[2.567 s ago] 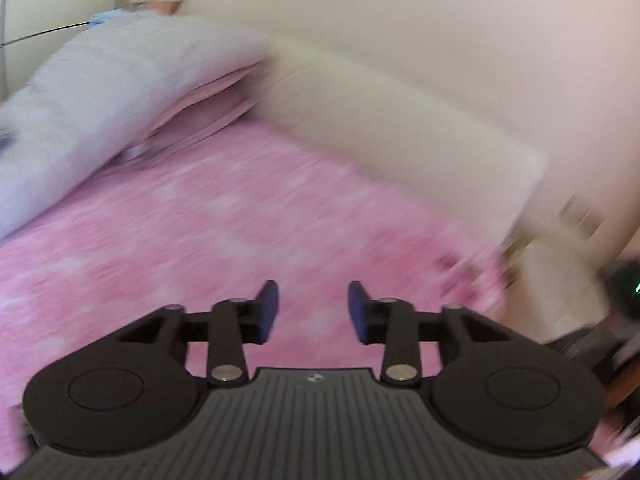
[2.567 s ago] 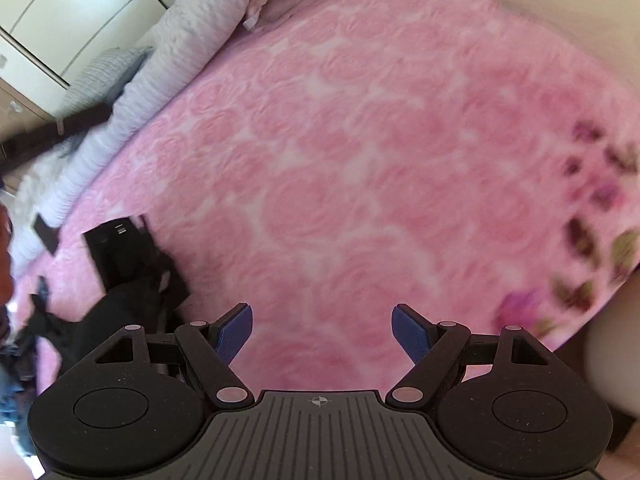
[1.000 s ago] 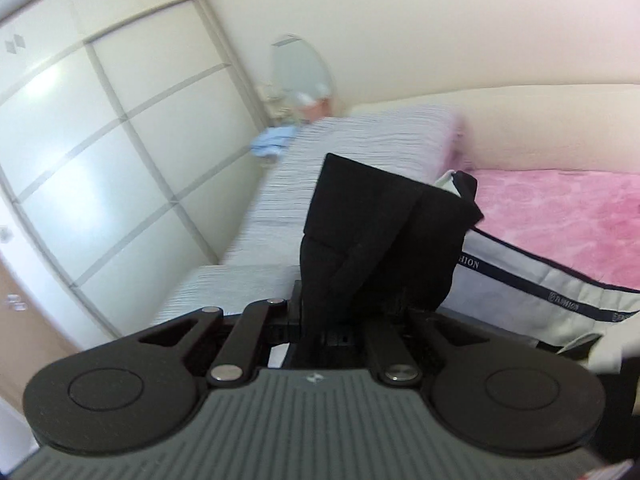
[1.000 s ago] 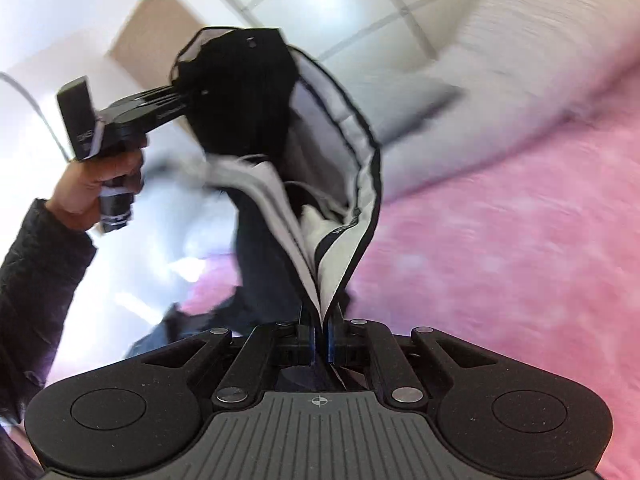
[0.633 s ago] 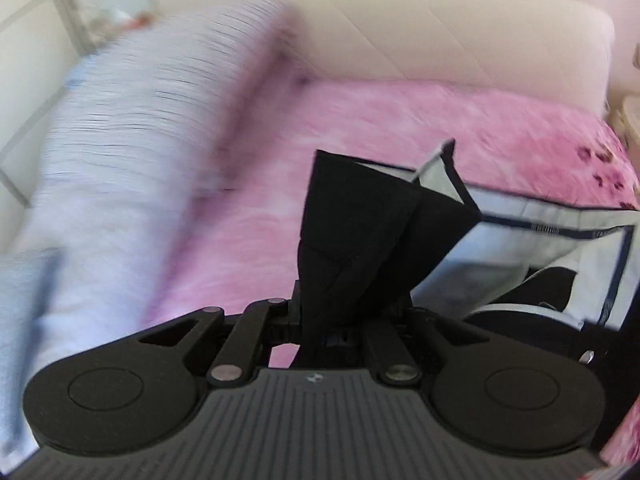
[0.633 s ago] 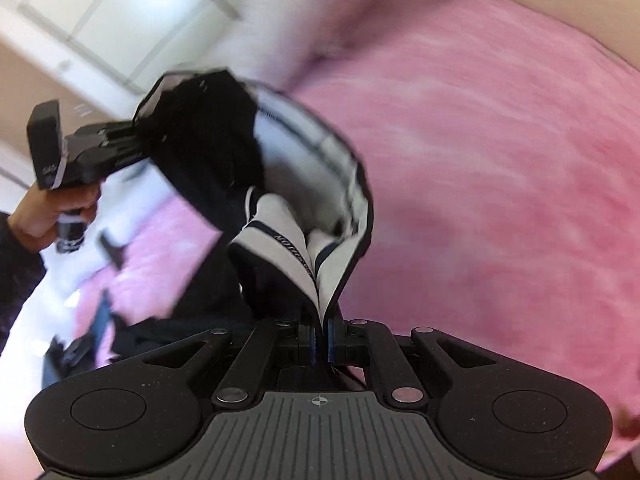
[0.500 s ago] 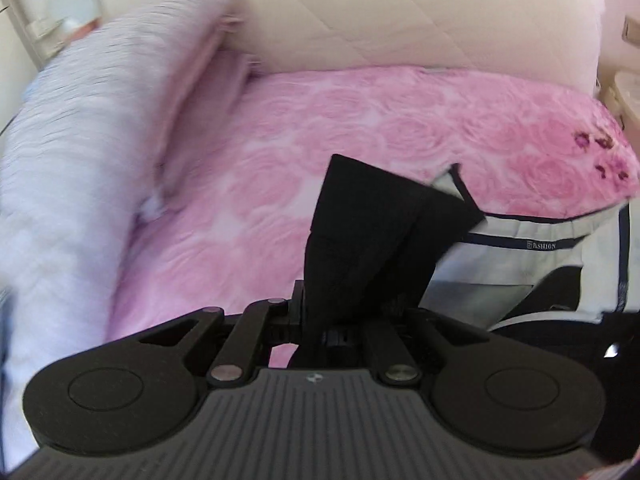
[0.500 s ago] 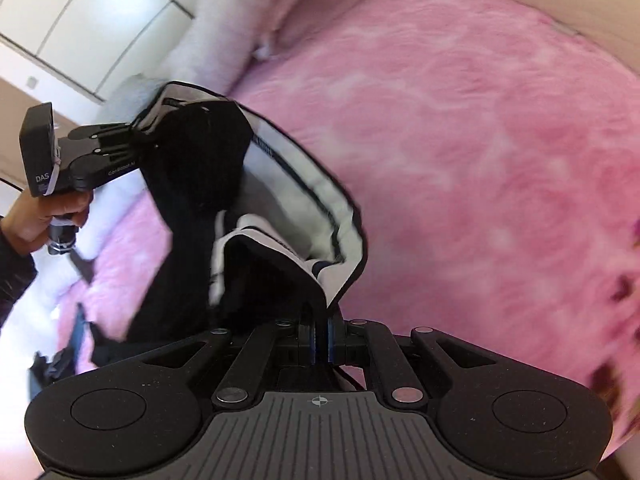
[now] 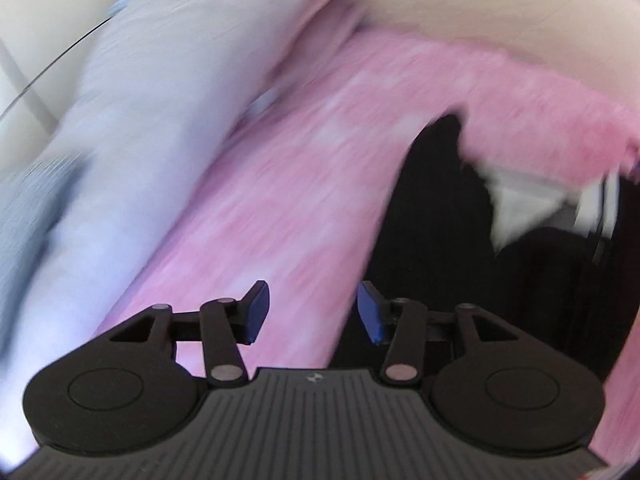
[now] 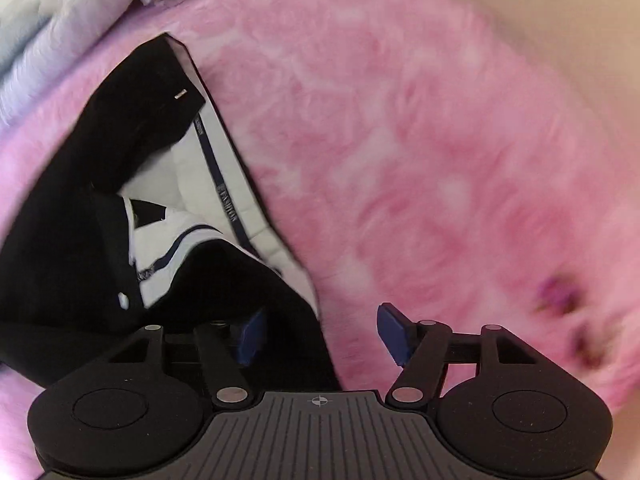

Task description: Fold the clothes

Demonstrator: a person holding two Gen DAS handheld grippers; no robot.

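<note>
The trousers (image 10: 100,184) have been laid on the bed (image 10: 400,140), at ten o'clock, for folding. Both grippers (image 9: 310,314) (image 10: 320,336) have just been opened; nothing is held.

A black garment with white lining (image 10: 132,184) lies spread on a pink fluffy bedspread (image 10: 400,140). A pale lilac rolled duvet (image 9: 132,92) lies along the bedspread's left edge.
</note>
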